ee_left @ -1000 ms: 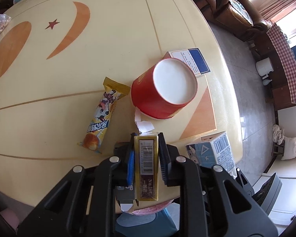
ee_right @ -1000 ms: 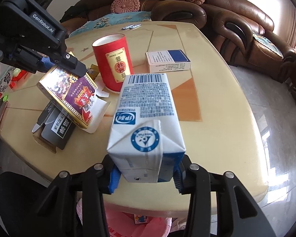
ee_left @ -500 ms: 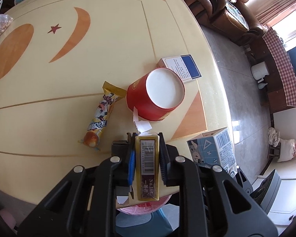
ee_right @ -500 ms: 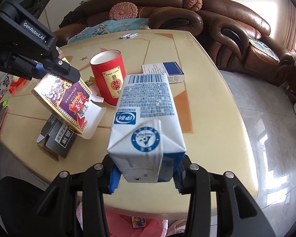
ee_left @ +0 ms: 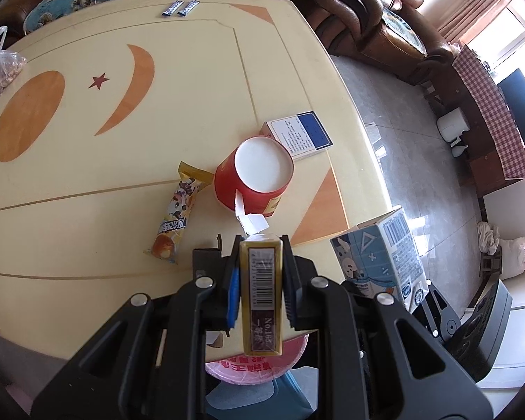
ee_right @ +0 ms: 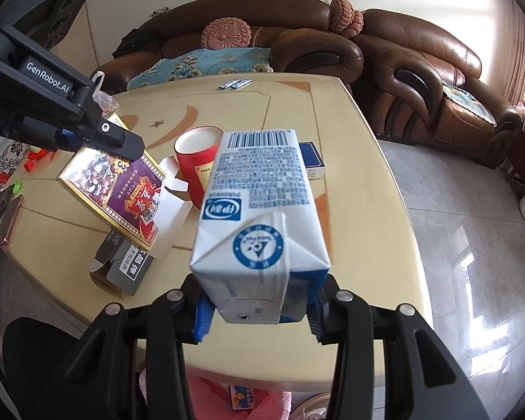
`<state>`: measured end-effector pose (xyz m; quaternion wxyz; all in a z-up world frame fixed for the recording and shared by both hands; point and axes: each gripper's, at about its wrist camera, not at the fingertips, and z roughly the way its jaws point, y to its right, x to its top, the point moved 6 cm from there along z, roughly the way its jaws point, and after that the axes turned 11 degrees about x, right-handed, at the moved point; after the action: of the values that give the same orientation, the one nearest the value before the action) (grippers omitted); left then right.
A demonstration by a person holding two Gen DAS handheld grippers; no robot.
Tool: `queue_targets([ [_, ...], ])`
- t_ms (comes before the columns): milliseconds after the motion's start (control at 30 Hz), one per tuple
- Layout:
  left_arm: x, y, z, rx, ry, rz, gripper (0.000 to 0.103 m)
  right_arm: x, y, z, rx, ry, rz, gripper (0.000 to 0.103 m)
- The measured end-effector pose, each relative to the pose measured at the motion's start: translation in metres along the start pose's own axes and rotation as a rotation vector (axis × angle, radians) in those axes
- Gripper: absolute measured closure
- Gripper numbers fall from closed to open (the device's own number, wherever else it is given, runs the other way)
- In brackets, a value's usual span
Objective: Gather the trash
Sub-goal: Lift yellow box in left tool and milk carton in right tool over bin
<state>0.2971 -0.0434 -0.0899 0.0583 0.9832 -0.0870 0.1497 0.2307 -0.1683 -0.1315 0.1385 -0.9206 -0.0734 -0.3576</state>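
My left gripper [ee_left: 259, 255] is shut on a flat gold and purple box [ee_left: 260, 290] with a barcode on its edge, held above the near edge of the yellow table [ee_left: 87, 140]. The right wrist view shows that box [ee_right: 122, 189] tilted, its white flap hanging open. My right gripper [ee_right: 259, 315] is shut on a white and blue milk carton [ee_right: 259, 210], lifted off the table. In the left wrist view the carton [ee_left: 378, 255] hangs at the right, past the table edge. A bin with a pink bag [ee_left: 255, 367] sits below the table's near edge.
On the table stand a red paper cup [ee_left: 259, 178], a snack wrapper [ee_left: 176, 217], a blue and white box [ee_left: 297, 133] and an opened grey box [ee_right: 122, 266]. Two sachets [ee_left: 180, 7] lie at the far edge. Brown sofas [ee_right: 420, 70] surround the table.
Both grippers have risen with their loads, so the table and the things on it look smaller and farther away. Neither grip has changed.
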Motion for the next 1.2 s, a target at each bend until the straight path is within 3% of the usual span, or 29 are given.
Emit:
queue_targets([
  [567,-0.041,0.006,-0.067,0.008,0.117,0.030,0.083,0.017,-0.036,-0.070,0.003,0.099,-0.078,0.061],
  [900,-0.091,0.011,-0.098,0.032,0.204,0.043,0.082,-0.008,-0.062,-0.106,0.014,0.104,-0.119,0.061],
  [1200,-0.135,0.018,-0.092,0.032,0.207,0.052,0.083,-0.042,-0.078,-0.125,0.013,0.083,-0.143,0.061],
])
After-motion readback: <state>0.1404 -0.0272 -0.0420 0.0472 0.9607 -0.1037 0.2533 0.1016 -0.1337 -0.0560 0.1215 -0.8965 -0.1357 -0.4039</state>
